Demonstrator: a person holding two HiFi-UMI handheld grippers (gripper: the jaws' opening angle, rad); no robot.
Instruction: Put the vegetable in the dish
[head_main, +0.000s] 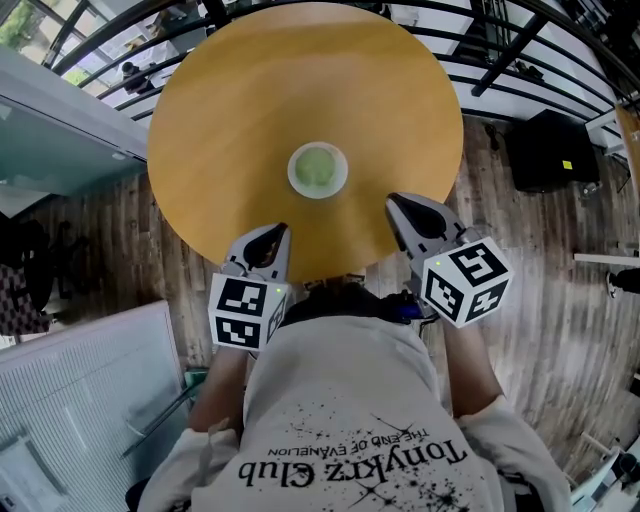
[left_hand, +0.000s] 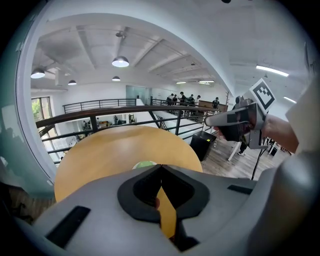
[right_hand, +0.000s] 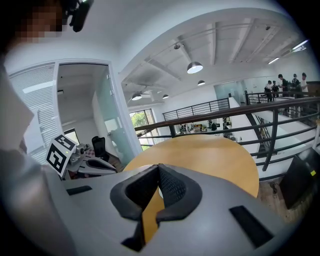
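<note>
A white dish (head_main: 318, 170) with a pale green vegetable (head_main: 317, 166) in it sits at the middle of the round wooden table (head_main: 250, 100). My left gripper (head_main: 281, 232) hovers over the table's near edge, left of the dish, shut with nothing in it. My right gripper (head_main: 393, 202) is held at the near right, also shut and empty. In the left gripper view the closed jaw tips (left_hand: 161, 166) point at the green vegetable (left_hand: 145, 164), which just peeks above them. In the right gripper view the jaws (right_hand: 159, 166) meet at the tip and the dish is hidden.
A dark metal railing (head_main: 520, 50) runs round the far side of the table. A black box (head_main: 552, 150) stands on the wood floor at the right. A glass partition (head_main: 60, 130) is at the left. The person's torso fills the bottom of the head view.
</note>
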